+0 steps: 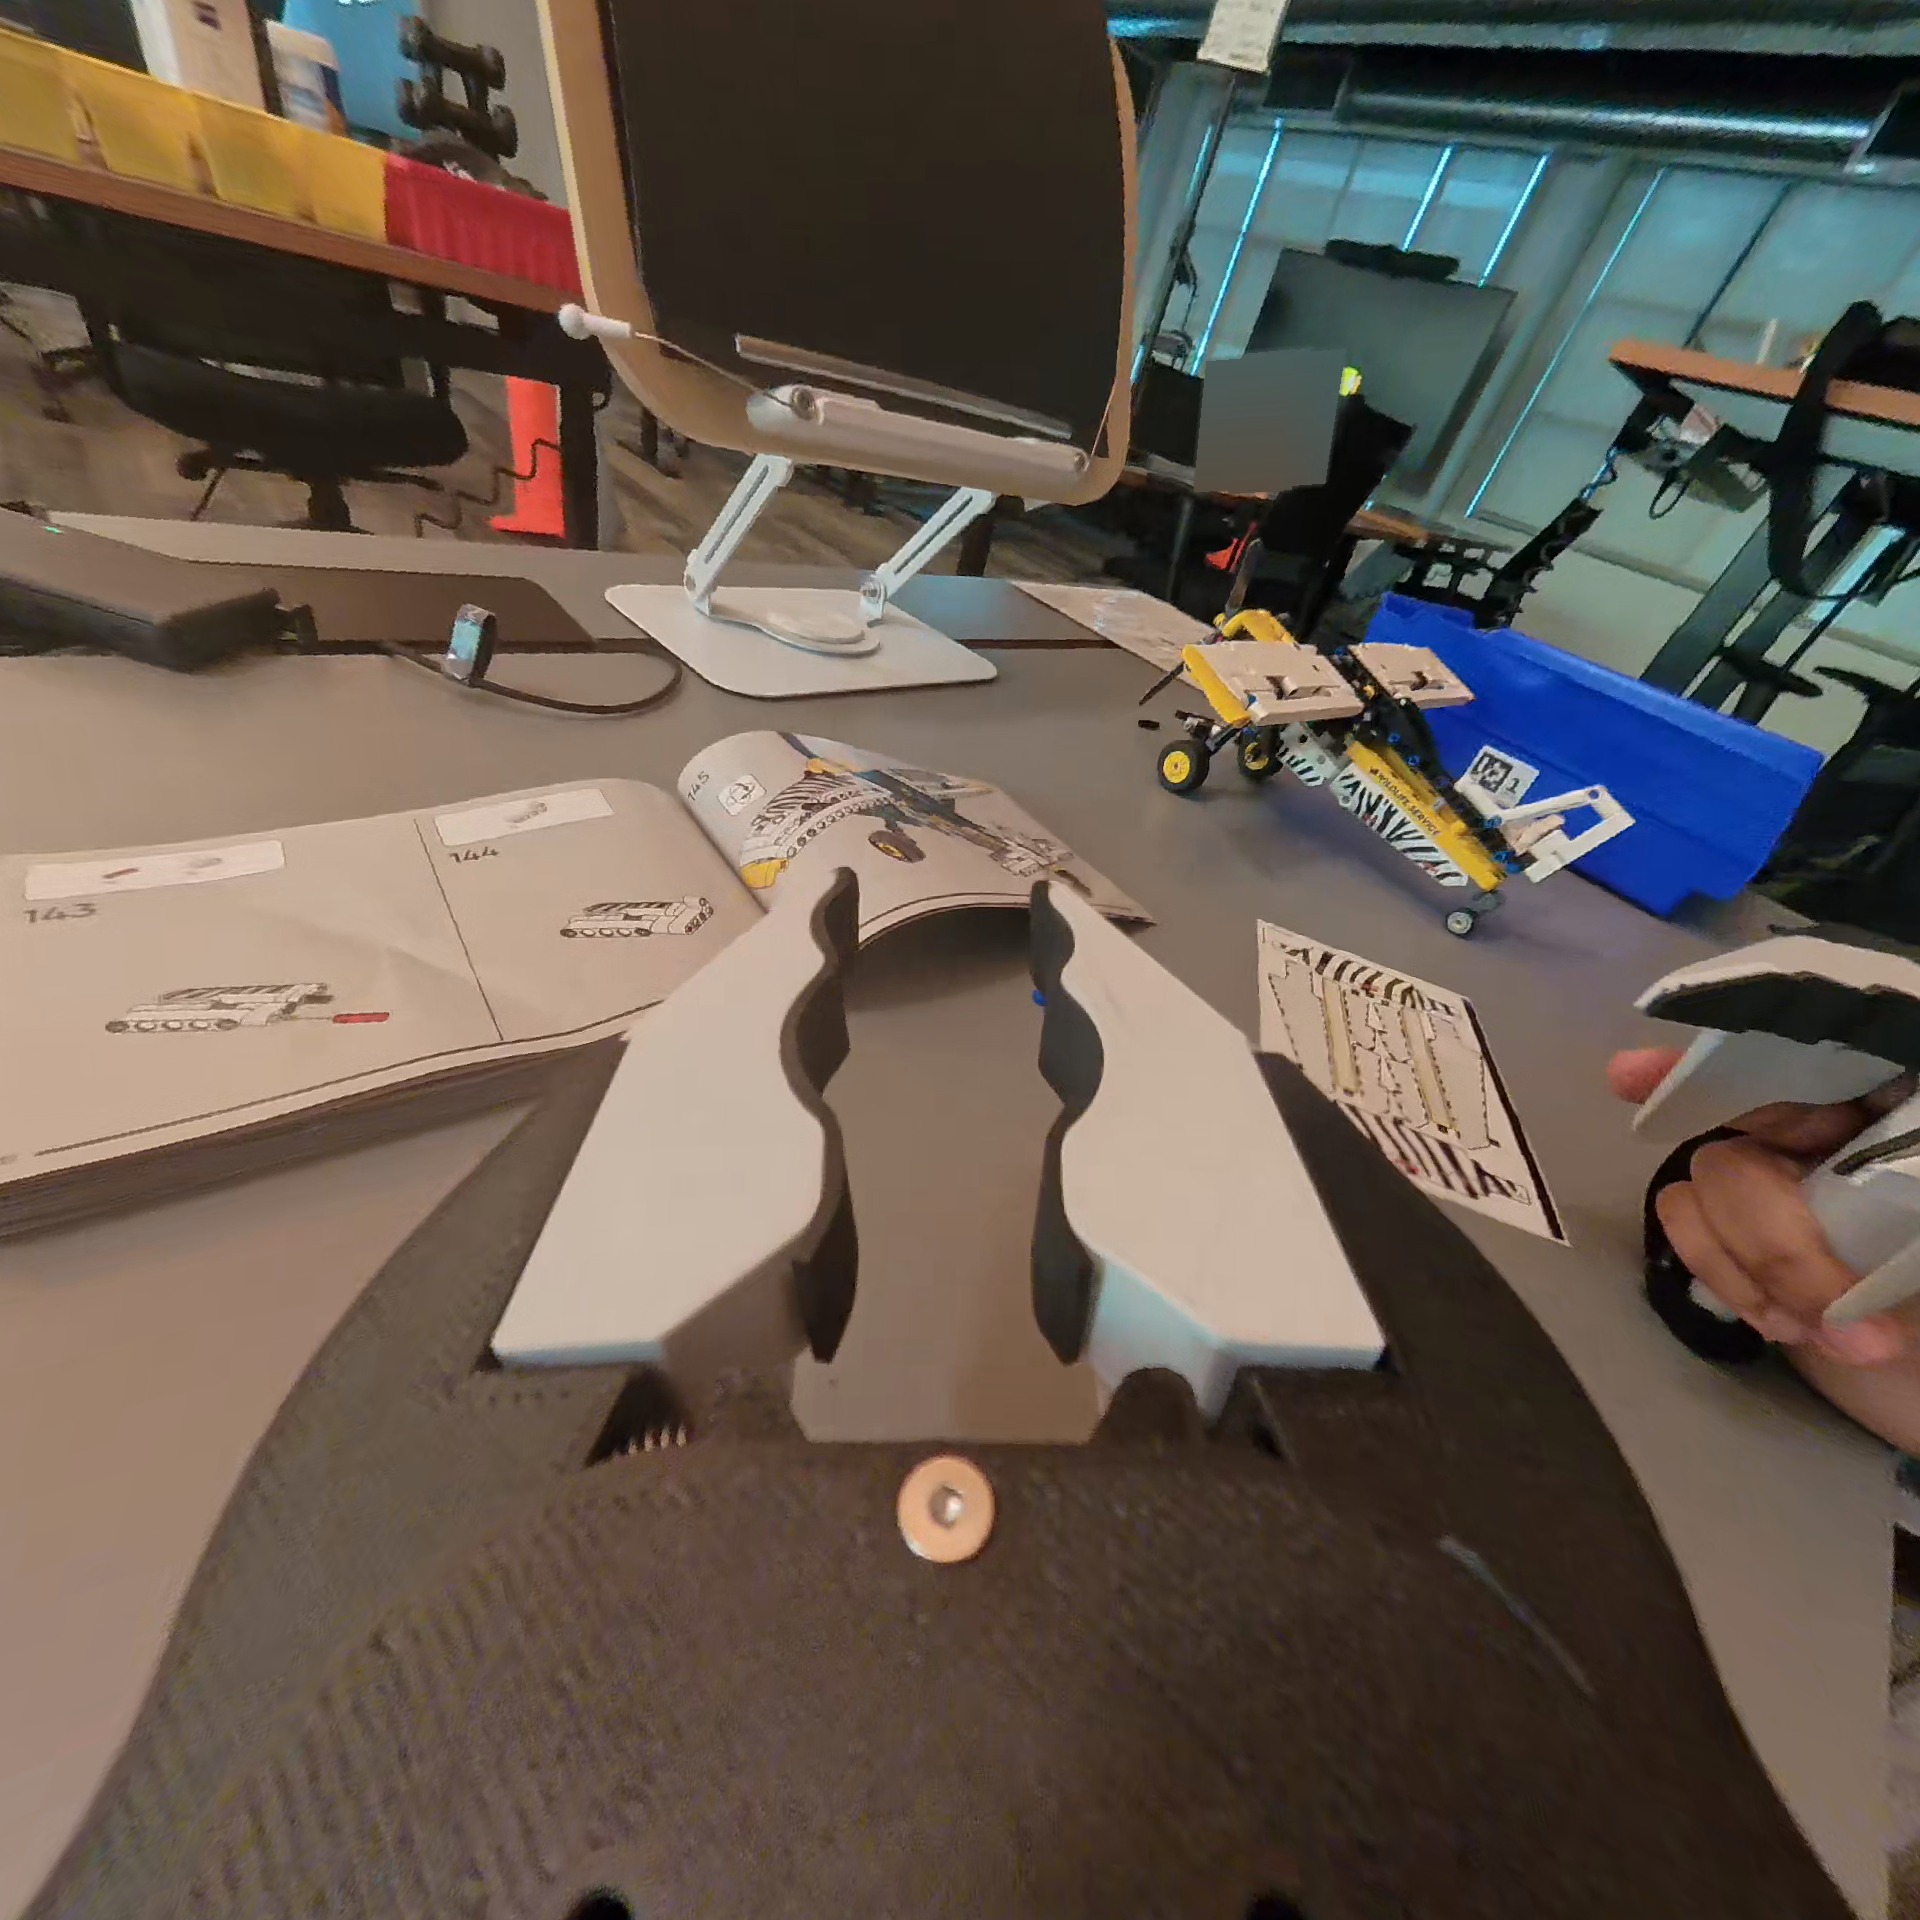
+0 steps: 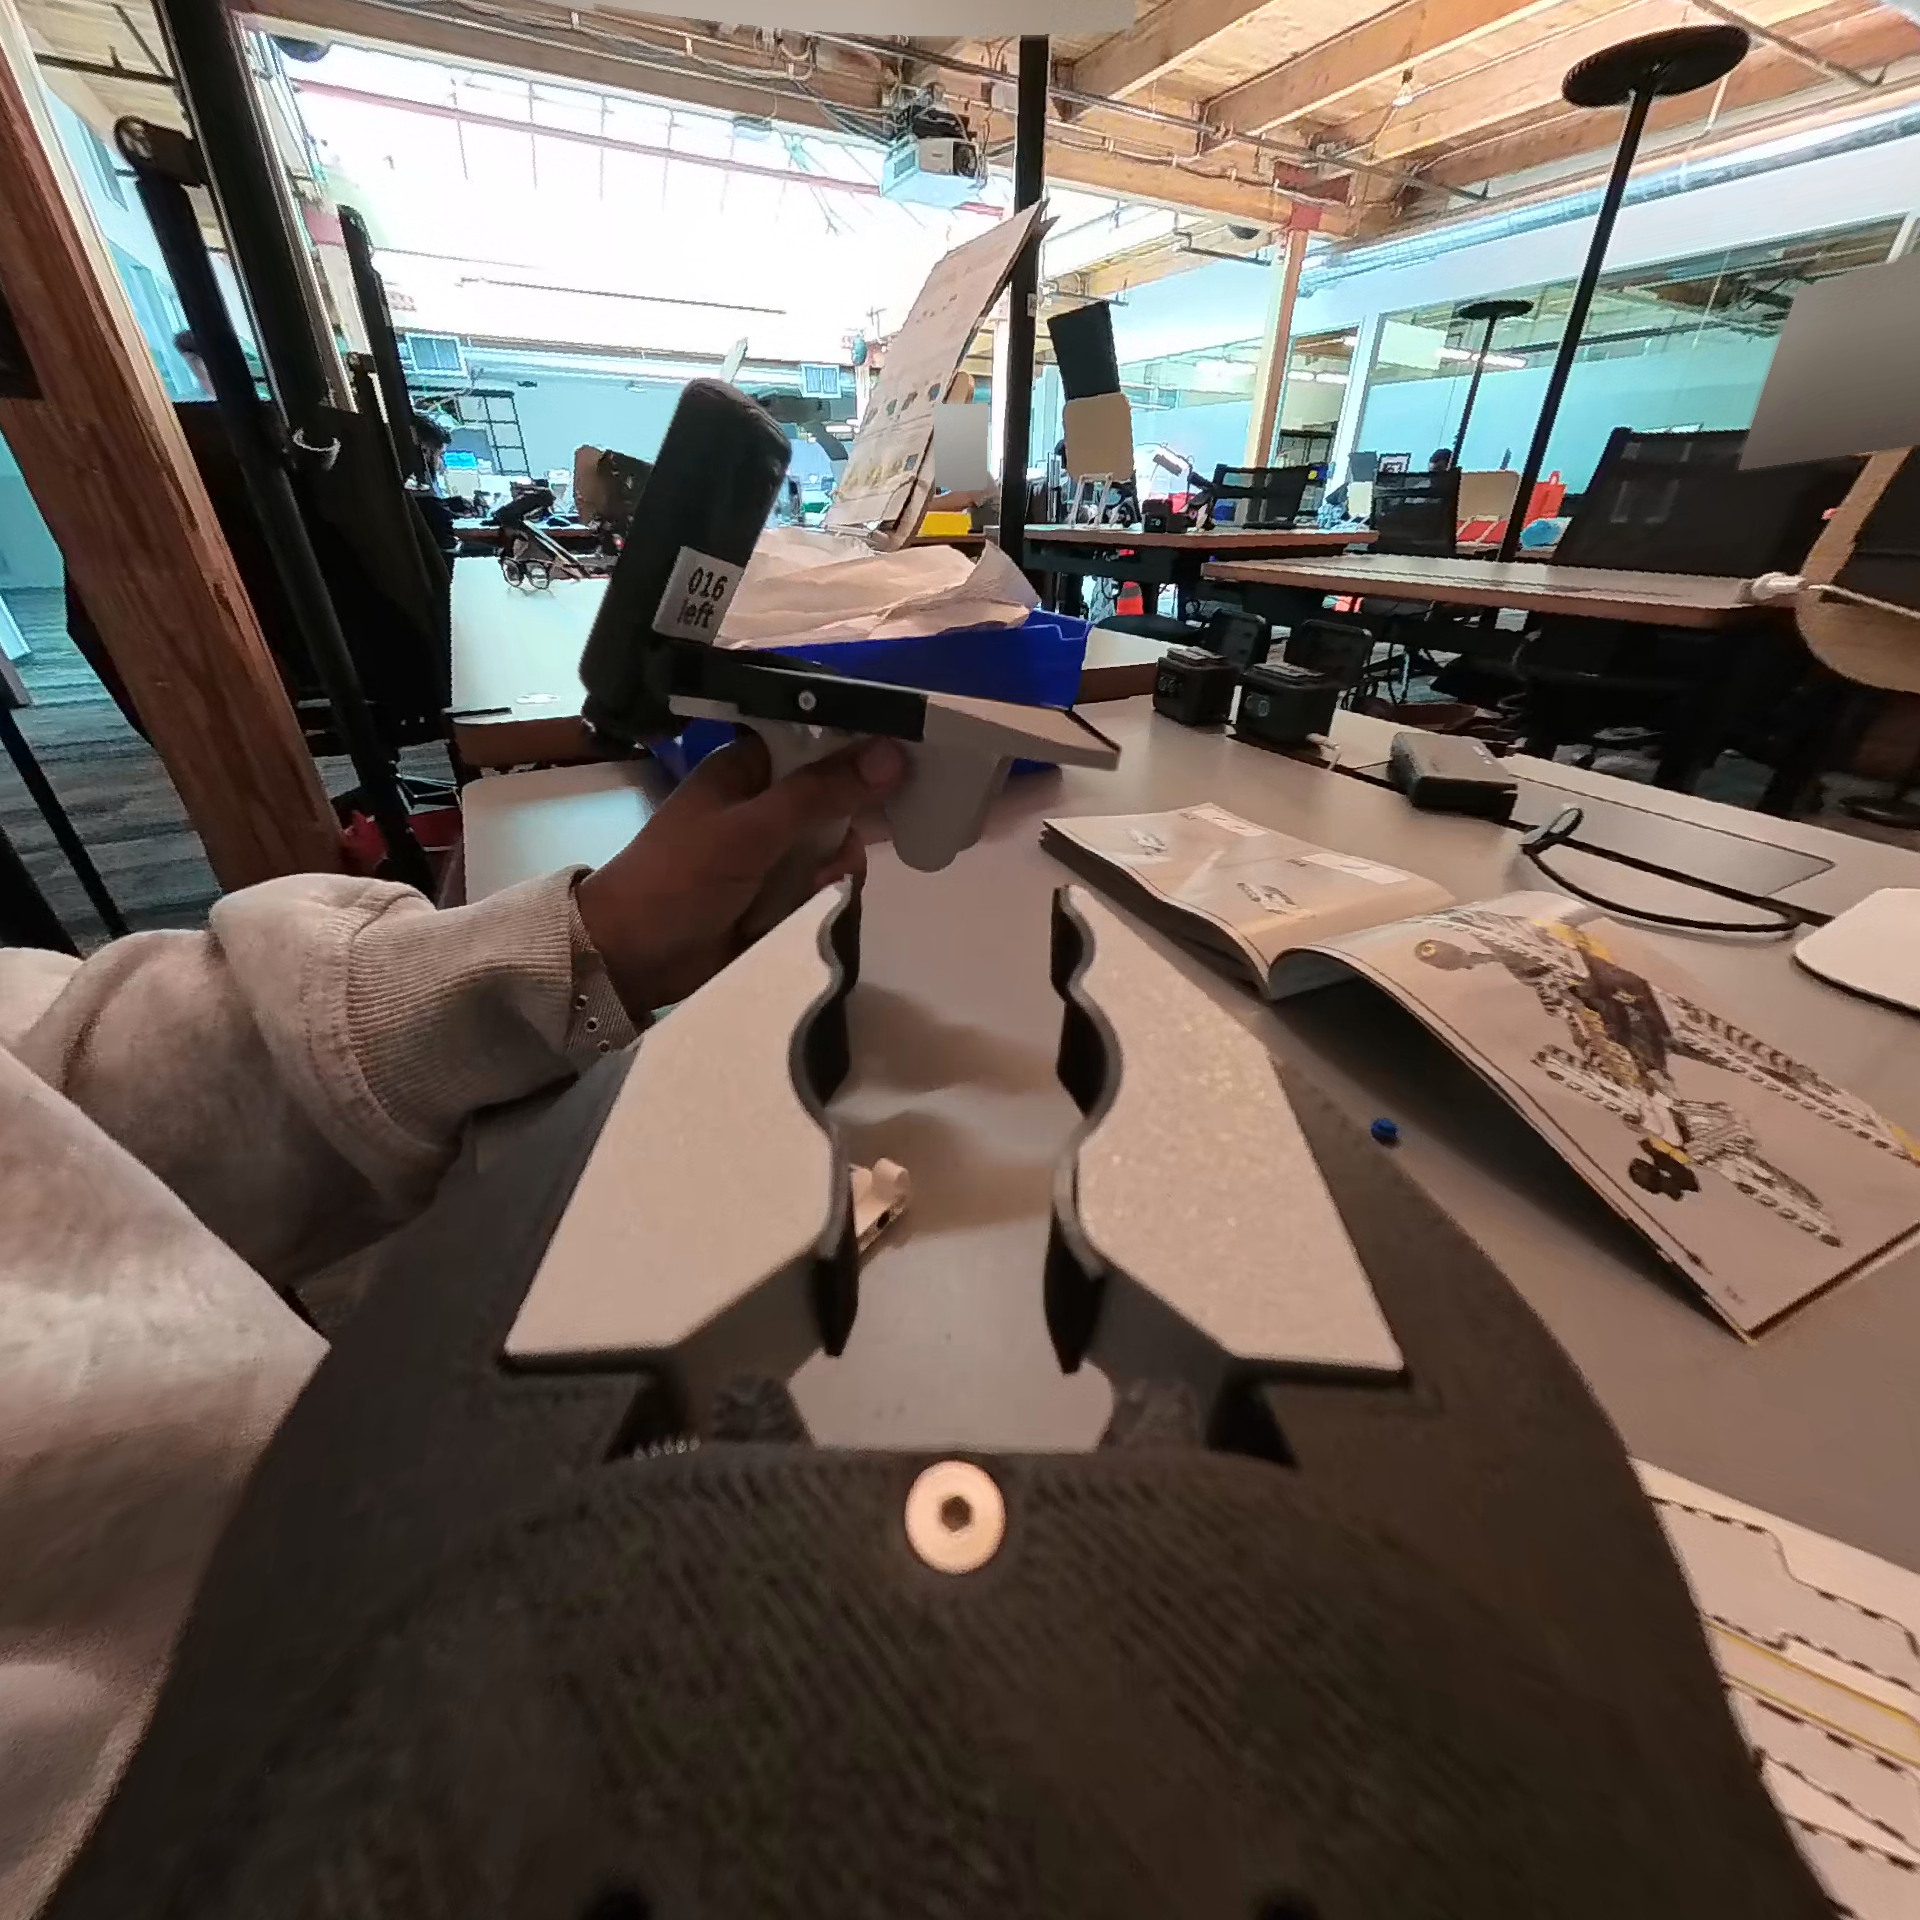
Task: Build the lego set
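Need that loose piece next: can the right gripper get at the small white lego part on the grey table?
Probably yes: the right gripper is open and the small white lego part lies uncovered beside its left finger.

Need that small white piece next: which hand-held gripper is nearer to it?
Right. The white piece lies on the table just under the right hand-held gripper; the left hand-held gripper is raised, farther off.

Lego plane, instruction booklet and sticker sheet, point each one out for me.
Lego plane [image 1: 1382, 800], left wrist view, on its yellow zebra-striped body.
Instruction booklet [image 1: 312, 935], left wrist view, on the open left page.
Sticker sheet [image 1: 1382, 1060], left wrist view, on its striped middle.
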